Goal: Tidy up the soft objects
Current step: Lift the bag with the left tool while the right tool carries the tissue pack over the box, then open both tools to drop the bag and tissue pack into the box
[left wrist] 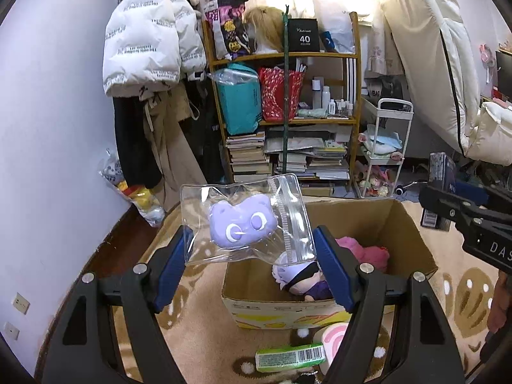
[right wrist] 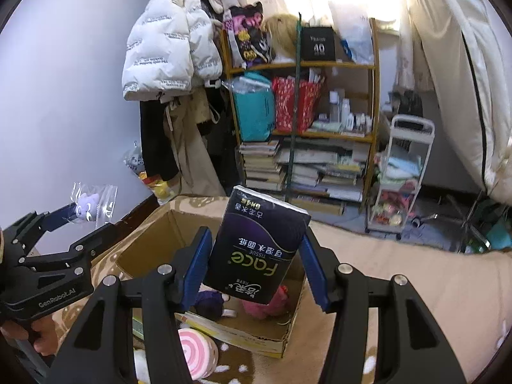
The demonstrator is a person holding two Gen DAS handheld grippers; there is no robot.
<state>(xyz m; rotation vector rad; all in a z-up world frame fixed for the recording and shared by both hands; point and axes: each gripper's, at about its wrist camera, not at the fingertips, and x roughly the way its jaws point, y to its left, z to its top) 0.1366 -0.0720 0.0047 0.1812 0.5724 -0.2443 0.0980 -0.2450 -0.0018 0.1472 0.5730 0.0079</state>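
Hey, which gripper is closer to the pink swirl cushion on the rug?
Hard to call; the right, if either. The right gripper, holding a tissue pack, and the left gripper, holding a bagged plush, both hang over the box, behind the cushion.

- White puffer jacket w/ black lettering (left wrist: 145, 38) hangs on the wall, left of the shelf.
- Wooden shelf unit (left wrist: 352, 73) at back: teal bag (left wrist: 240, 102), red patterned gift bag (left wrist: 276, 94), stacked books (left wrist: 249, 153) at the bottom.
- White wire trolley (left wrist: 388, 147) just right of it.
- Cream mattress (right wrist: 464, 73) leans far right.
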